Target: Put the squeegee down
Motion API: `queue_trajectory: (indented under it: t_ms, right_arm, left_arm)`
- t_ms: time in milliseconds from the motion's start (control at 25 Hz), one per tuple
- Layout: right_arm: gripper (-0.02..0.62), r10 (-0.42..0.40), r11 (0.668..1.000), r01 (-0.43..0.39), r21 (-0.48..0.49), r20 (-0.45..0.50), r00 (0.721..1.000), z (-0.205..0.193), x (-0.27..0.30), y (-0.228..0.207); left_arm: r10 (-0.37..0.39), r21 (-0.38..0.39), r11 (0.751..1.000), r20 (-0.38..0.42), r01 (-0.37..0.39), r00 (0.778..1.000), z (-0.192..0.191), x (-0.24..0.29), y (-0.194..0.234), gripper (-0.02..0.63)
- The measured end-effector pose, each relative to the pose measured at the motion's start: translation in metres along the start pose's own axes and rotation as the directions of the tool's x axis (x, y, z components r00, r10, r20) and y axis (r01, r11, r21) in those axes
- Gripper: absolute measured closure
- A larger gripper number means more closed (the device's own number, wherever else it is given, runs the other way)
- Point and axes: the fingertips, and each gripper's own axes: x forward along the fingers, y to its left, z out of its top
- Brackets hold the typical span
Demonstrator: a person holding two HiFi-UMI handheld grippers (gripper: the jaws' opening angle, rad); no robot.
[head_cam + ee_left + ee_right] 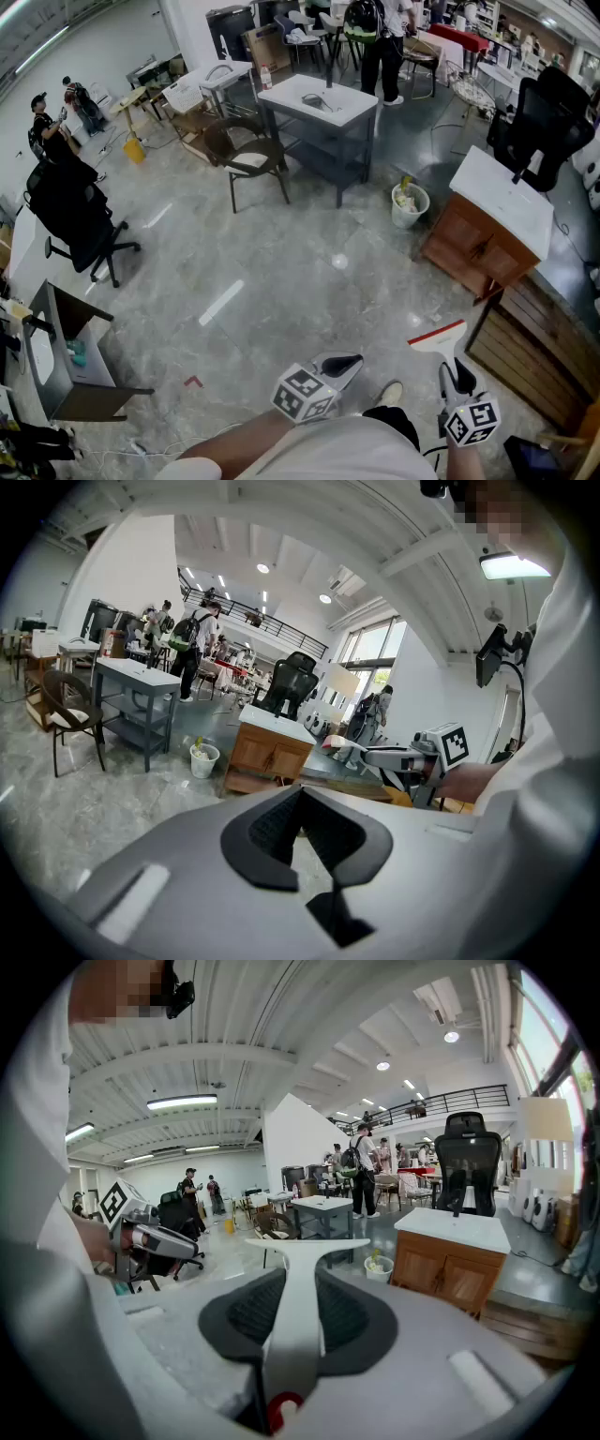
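the glossy grey floor [281, 272] carries a white bucket [410, 207], a wooden cabinet [473, 251] and a brown chair [249, 161].

Right tool [302, 1288] clamped on white squeegee [294, 1326] (blade foremost), wooden cabinet [448, 1274] beyond at right

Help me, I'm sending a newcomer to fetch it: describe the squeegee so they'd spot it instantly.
Look to the wooden cabinet with a white top on the right. On its near side, the right gripper holds a white T-shaped squeegee above the grey marbled floor. Its red-edged blade marks it out from everything nearby.
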Motion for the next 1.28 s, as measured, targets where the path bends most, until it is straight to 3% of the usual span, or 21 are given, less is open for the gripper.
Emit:
queue_trajectory:
  t_ms: [160,320,640,1000,1280]
  right_arm:
    - [0.491,0.025,0.999,-0.026,0.020,0.017,1.000,0.002,0.023,-0.018]
    - [0.491,0.056,0.998,-0.056,0.014,0.014,0.998,0.008,0.042,-0.048]
    - [0.491,0.068,0.998,-0.068,0.002,0.035,0.997,0.046,0.079,-0.129]
    - [0.491,0.036,0.999,-0.038,0.023,0.069,0.997,0.058,0.109,-0.209]
    - [0.491,-0.026,0.999,0.022,0.046,0.092,0.995,0.076,0.150,-0.243]
  left_arm:
    - [0.048,-0.015,0.999,-0.015,-0.049,0.999,-0.005,0.012,0.017,0.600]
    - [0.079,-0.007,0.997,-0.006,-0.079,0.997,0.016,0.038,0.020,0.600]
    - [0.063,0.052,0.997,0.001,-0.063,0.998,0.088,0.125,0.017,0.600]
    - [0.037,0.098,0.994,0.011,-0.038,0.999,0.135,0.206,0.011,0.600]
    - [0.013,0.127,0.992,-0.009,-0.012,1.000,0.157,0.234,0.054,0.600]
